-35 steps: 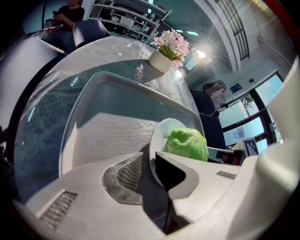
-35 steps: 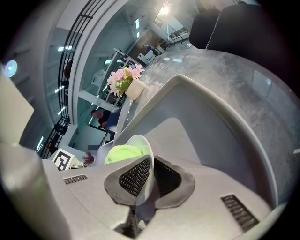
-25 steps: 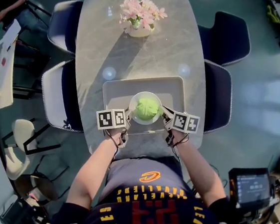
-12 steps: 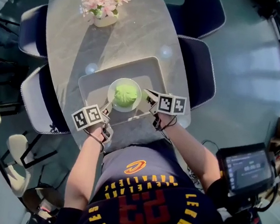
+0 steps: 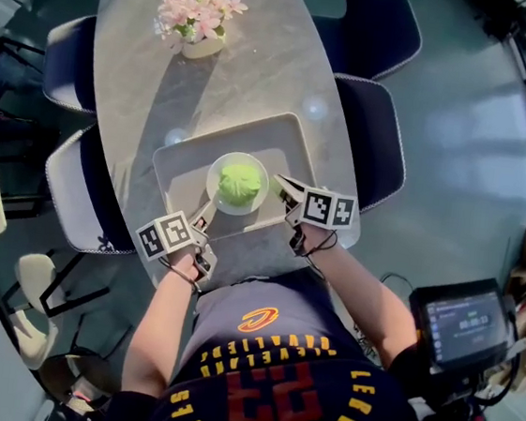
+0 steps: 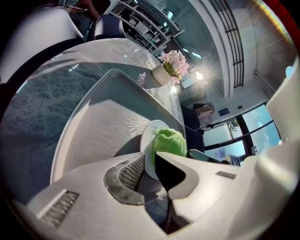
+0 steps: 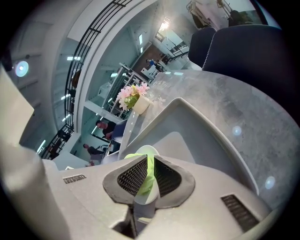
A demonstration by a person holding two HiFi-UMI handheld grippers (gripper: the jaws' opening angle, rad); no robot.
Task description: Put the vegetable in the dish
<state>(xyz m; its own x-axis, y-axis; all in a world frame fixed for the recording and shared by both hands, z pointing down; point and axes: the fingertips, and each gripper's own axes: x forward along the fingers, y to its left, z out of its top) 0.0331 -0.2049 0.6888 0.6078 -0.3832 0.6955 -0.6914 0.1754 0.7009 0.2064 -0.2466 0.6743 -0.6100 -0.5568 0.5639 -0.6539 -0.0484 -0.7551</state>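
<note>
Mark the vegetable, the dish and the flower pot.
vegetable (image 5: 240, 182): head view, centre of its green top.
dish (image 5: 214, 176): head view, bare white rim on the left.
flower pot (image 5: 204, 48): head view, its pale side below the blooms.

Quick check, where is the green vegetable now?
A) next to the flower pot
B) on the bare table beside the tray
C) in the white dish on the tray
C: in the head view the vegetable sits inside the white dish, which rests on the grey tray.
</note>
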